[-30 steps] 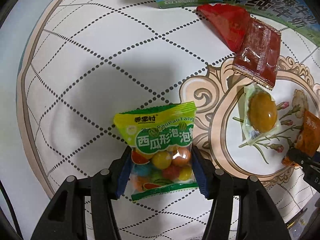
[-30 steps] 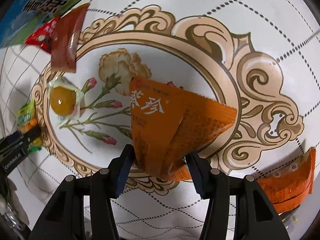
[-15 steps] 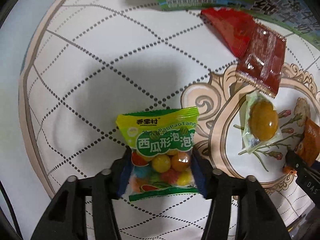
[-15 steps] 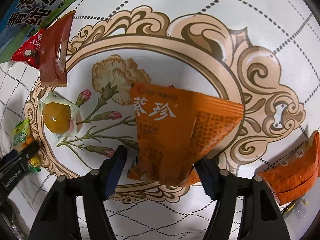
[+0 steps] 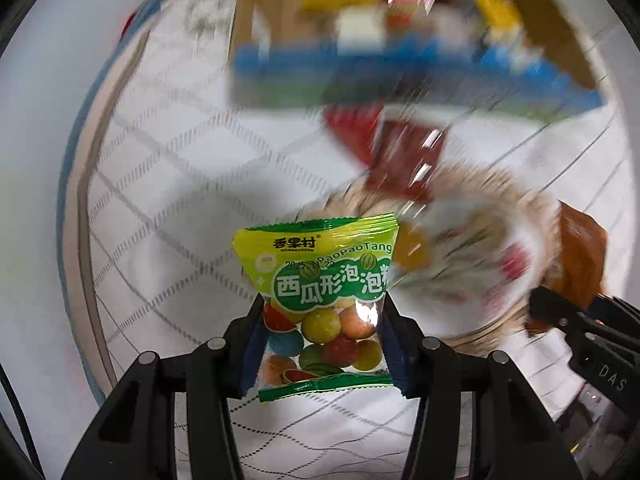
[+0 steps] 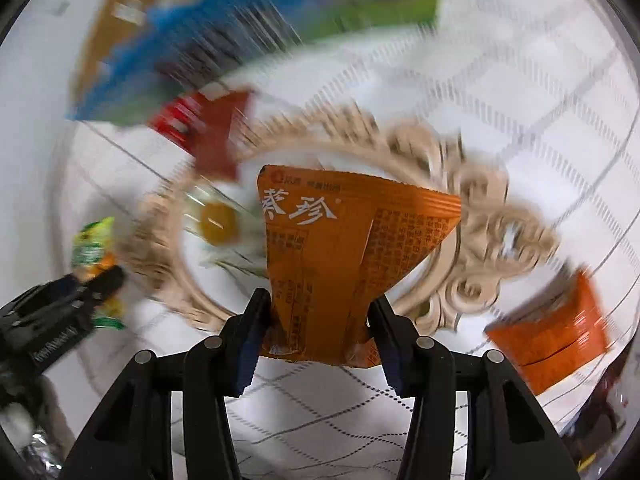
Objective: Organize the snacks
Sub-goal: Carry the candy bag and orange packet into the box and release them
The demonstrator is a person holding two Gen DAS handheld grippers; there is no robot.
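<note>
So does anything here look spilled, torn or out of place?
Nothing looks spilled or torn. The orange packet is pinched and creased in the right gripper, and loose snacks such as the red packet lie scattered on the tablecloth.

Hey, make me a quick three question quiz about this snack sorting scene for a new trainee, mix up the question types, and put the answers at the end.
1. True or false: the left gripper is closed on the green candy bag.
2. Multiple choice: what does the right gripper hold? A) a red packet B) the orange packet C) nothing
3. Short answer: name one snack lying on the patterned tablecloth that neither gripper holds.

Key:
1. True; its pads press both sides of the bag.
2. B
3. Any of: the dark red packet, the clear-wrapped yellow snack, or the second orange packet.
</note>
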